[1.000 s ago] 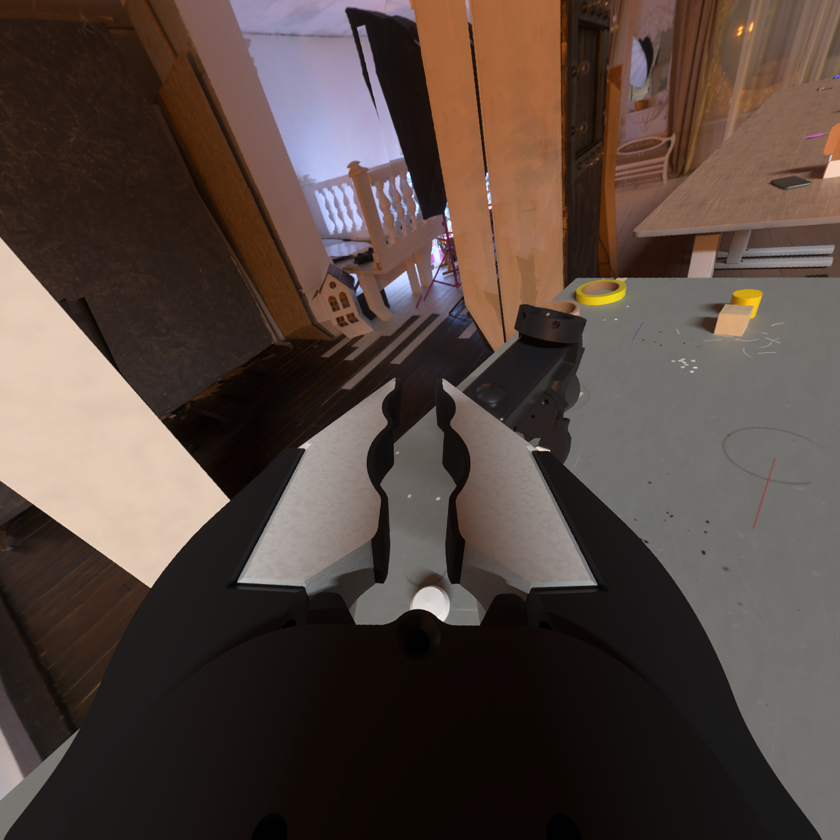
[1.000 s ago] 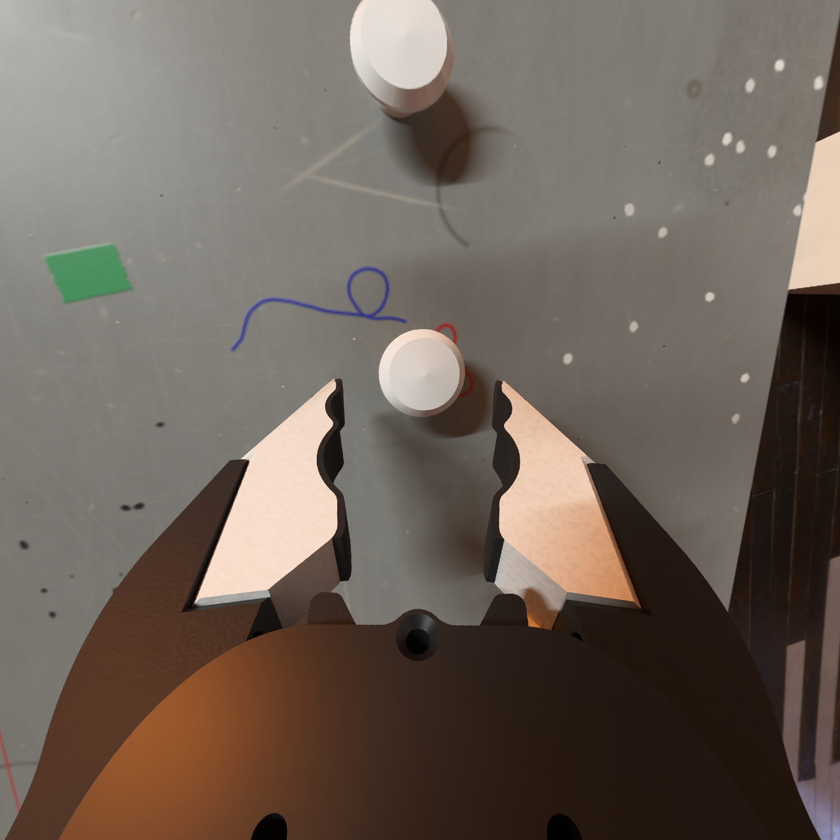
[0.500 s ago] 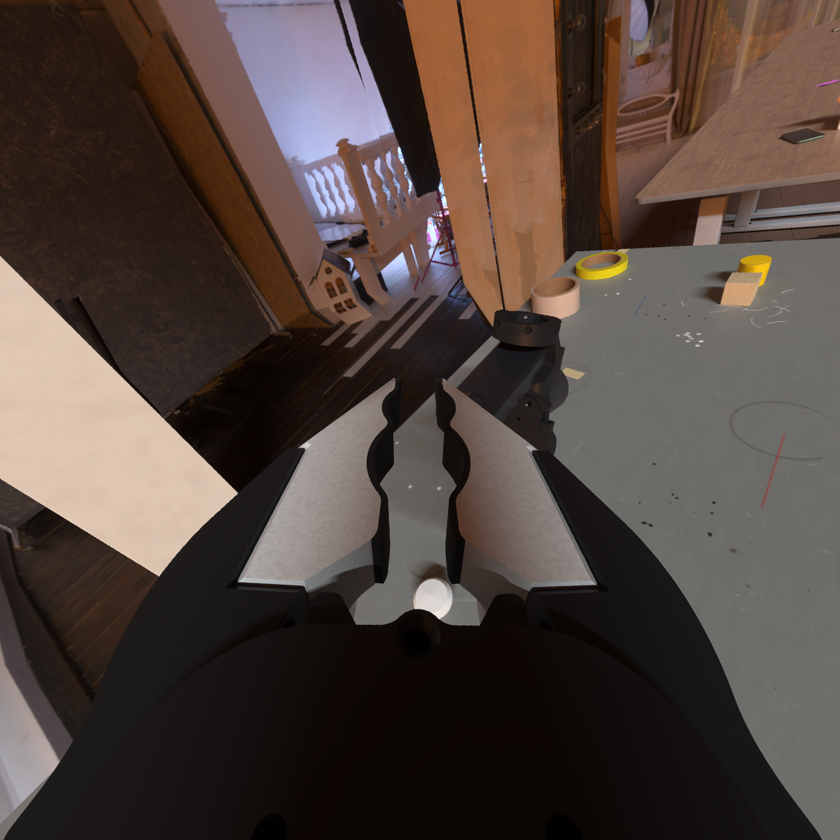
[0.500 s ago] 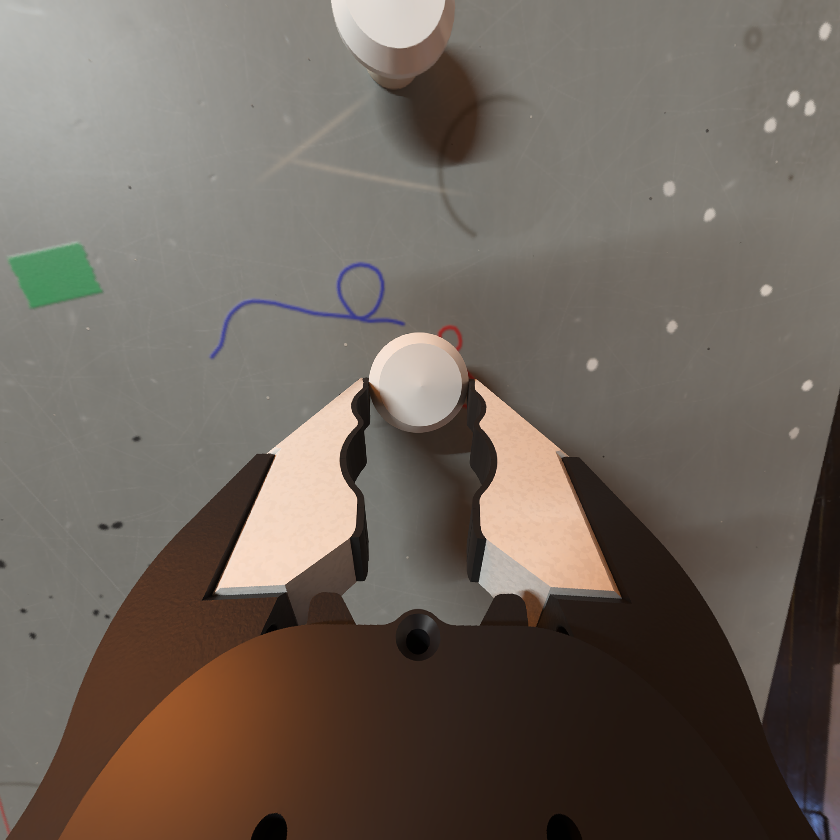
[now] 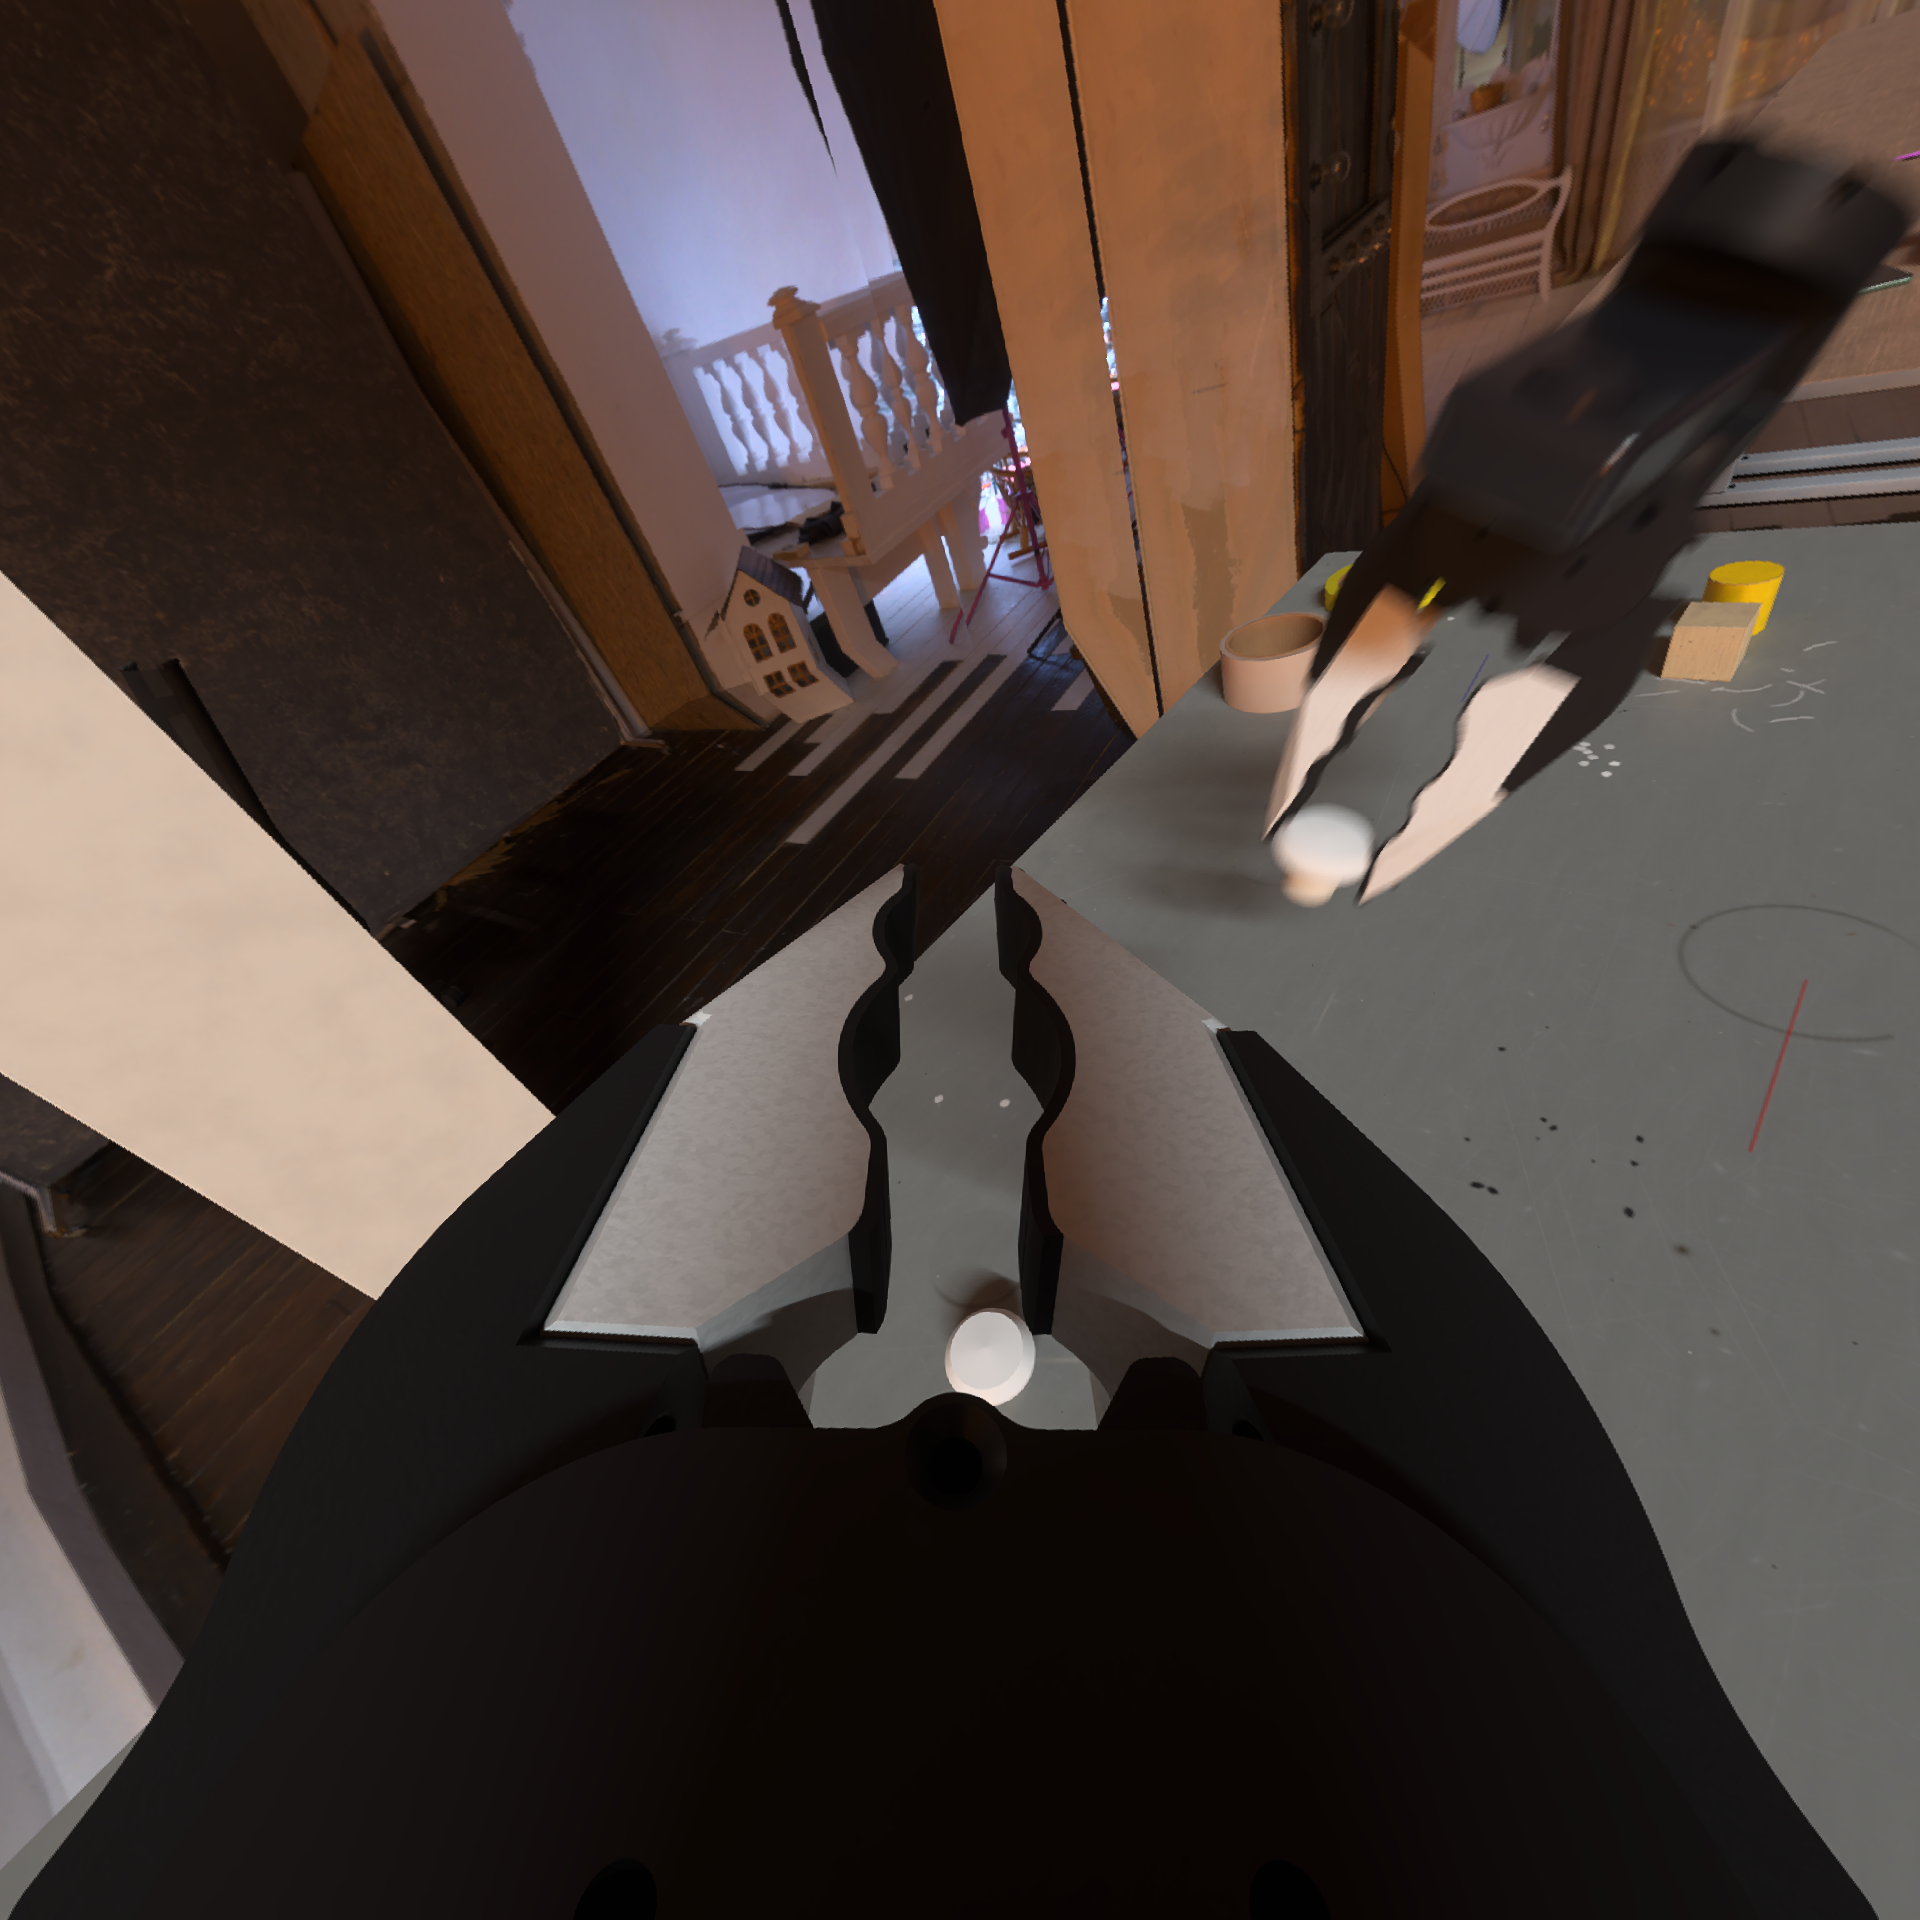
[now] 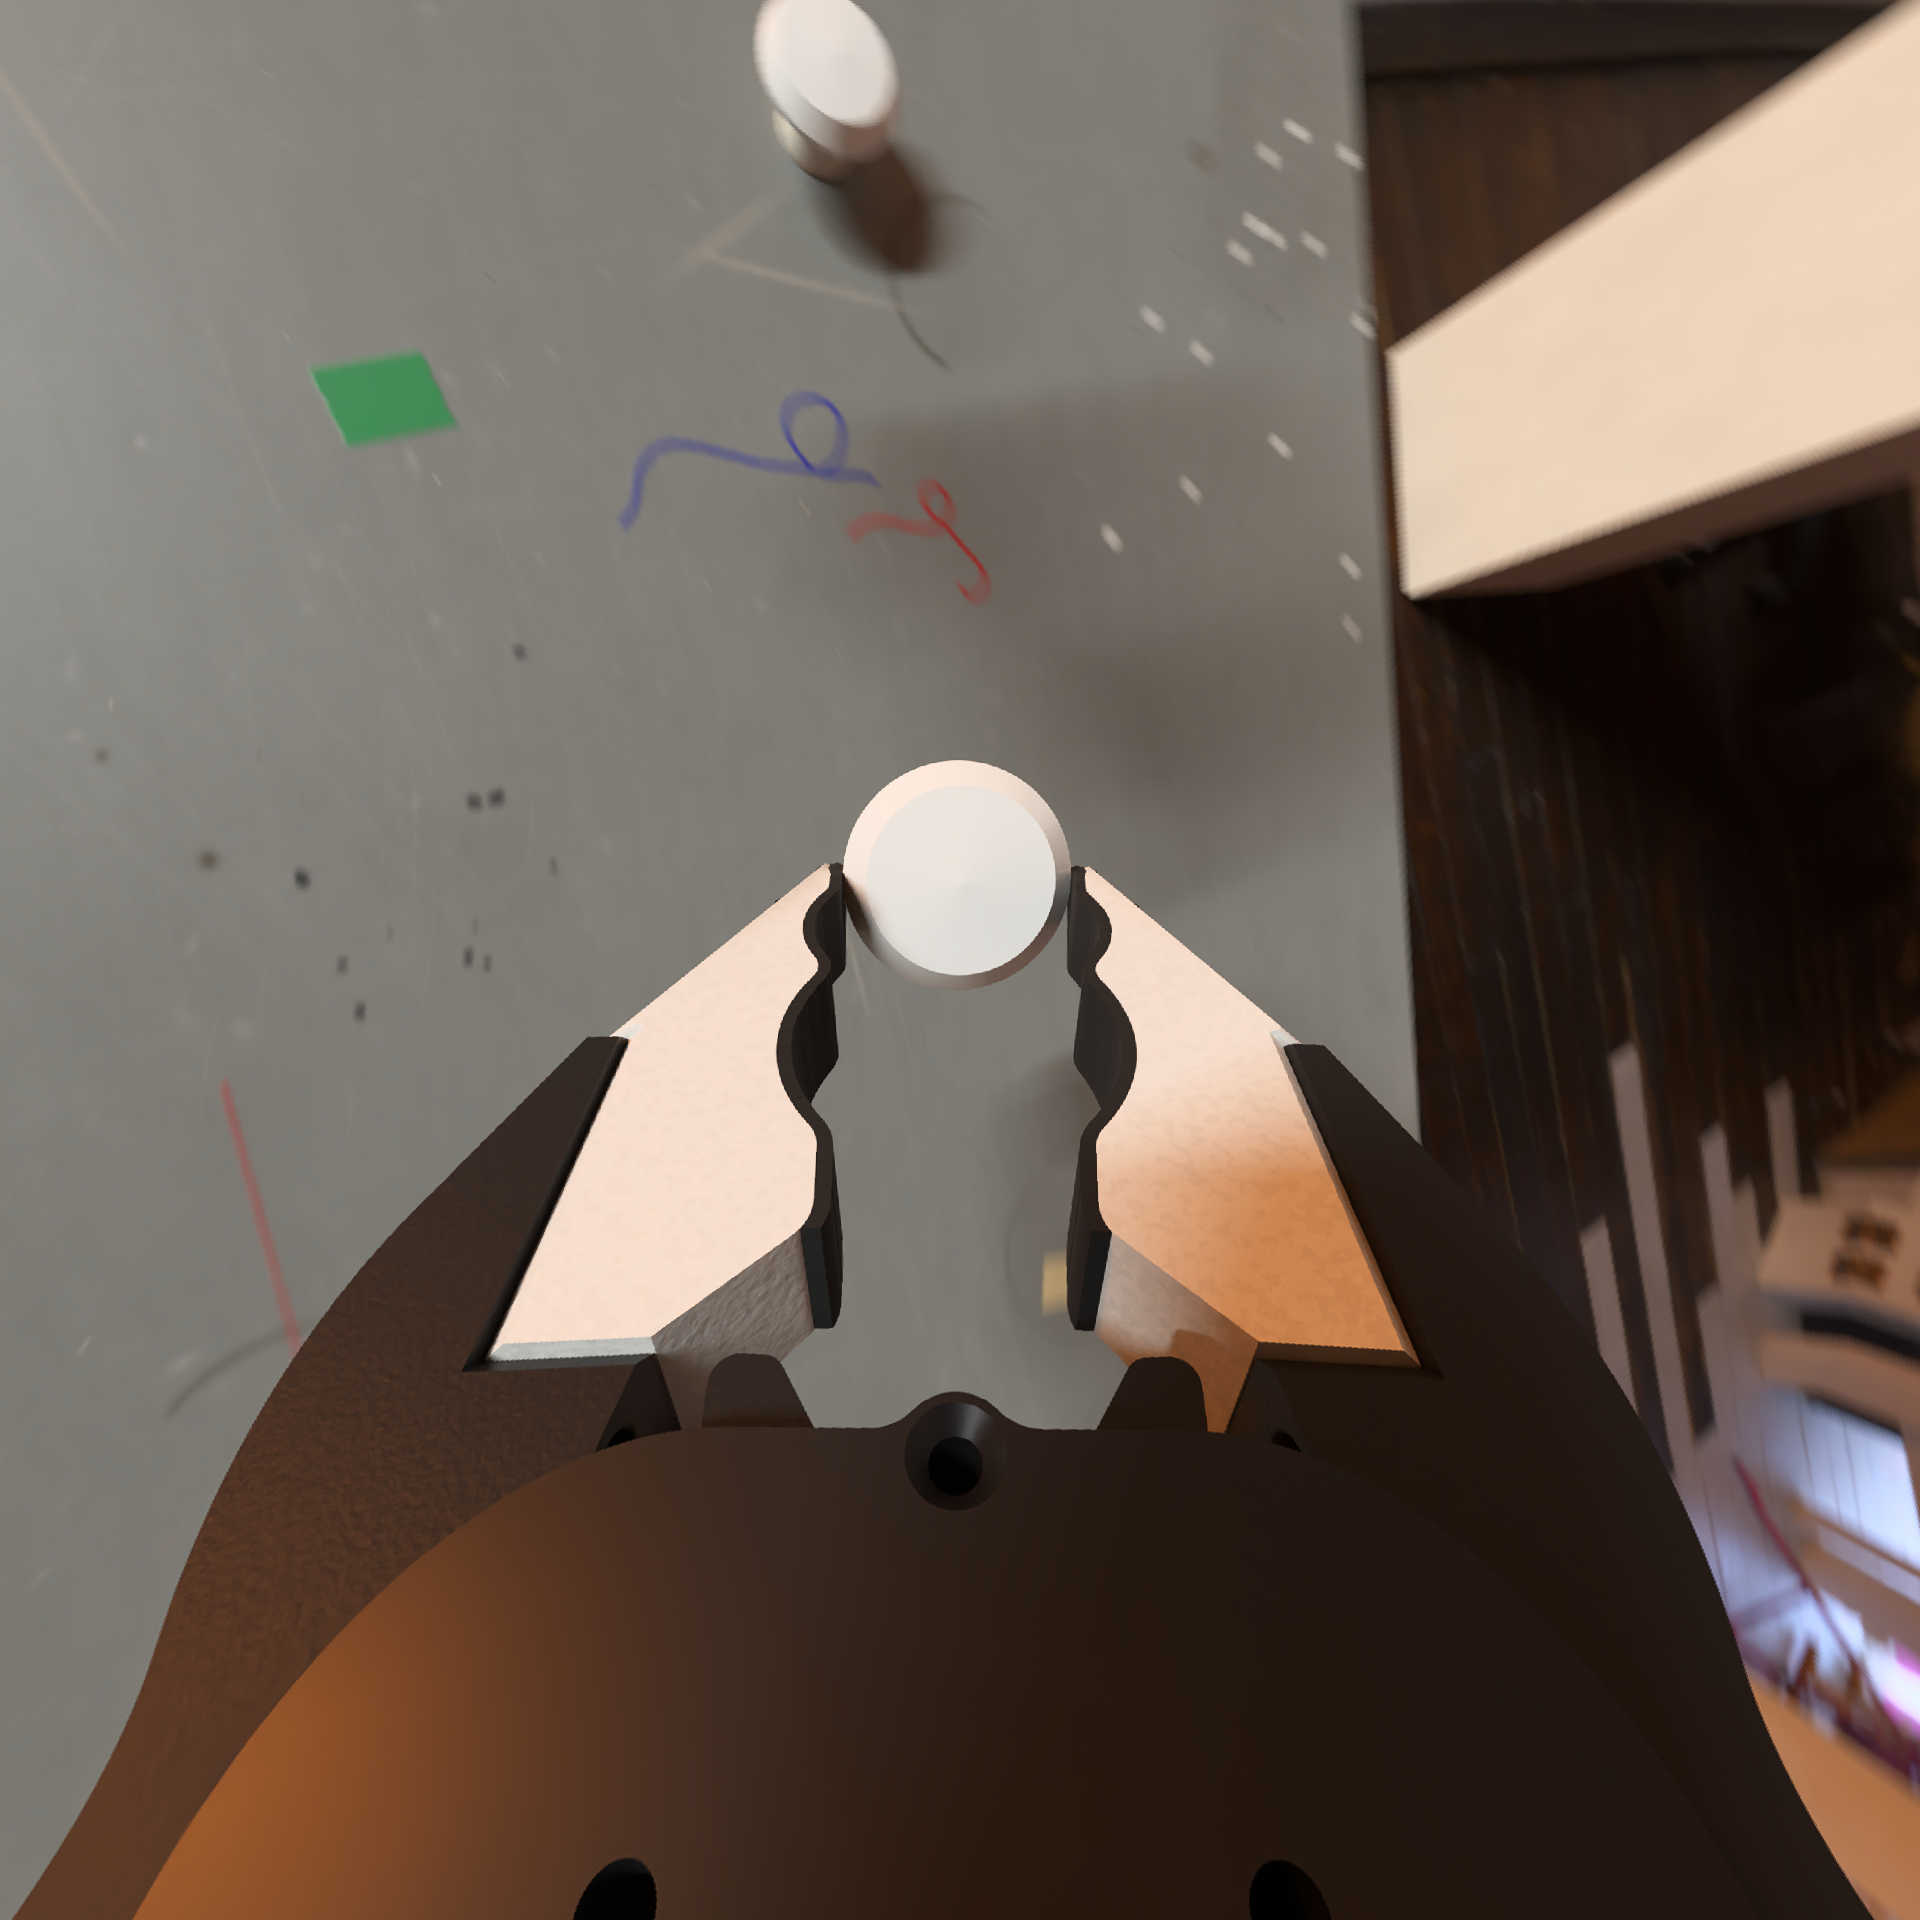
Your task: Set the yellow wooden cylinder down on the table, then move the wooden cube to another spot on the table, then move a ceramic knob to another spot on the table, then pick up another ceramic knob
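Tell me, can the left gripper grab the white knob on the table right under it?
Probably yes. The left gripper holds nothing, and that ceramic knob stands alone on the table, nothing covering it. The gap between the fingers looks narrow, so it would likely need to open wider first.

white ceramic knob (image 6: pixel 954 878) sits between pale peach fingers (image 6: pixel 686 1132) with black wavy edges, on a brown-orange right gripper (image 6: pixel 954 904). a second white knob (image 6: pixel 826 73) shows on the grey table (image 6: pixel 312 675), which is speckled black and white, with a green patch (image 6: pixel 382 398), a blue squiggle (image 6: pixel 758 457) and a red one (image 6: pixel 925 535). the left gripper (image 5: pixel 954 914) is black with grey-white fingers (image 5: pixel 748 1143). far off: a yellow cylinder (image 5: pixel 1748 592), a tan wooden cube (image 5: pixel 1709 642), a beige tape roll (image 5: pixel 1270 661).
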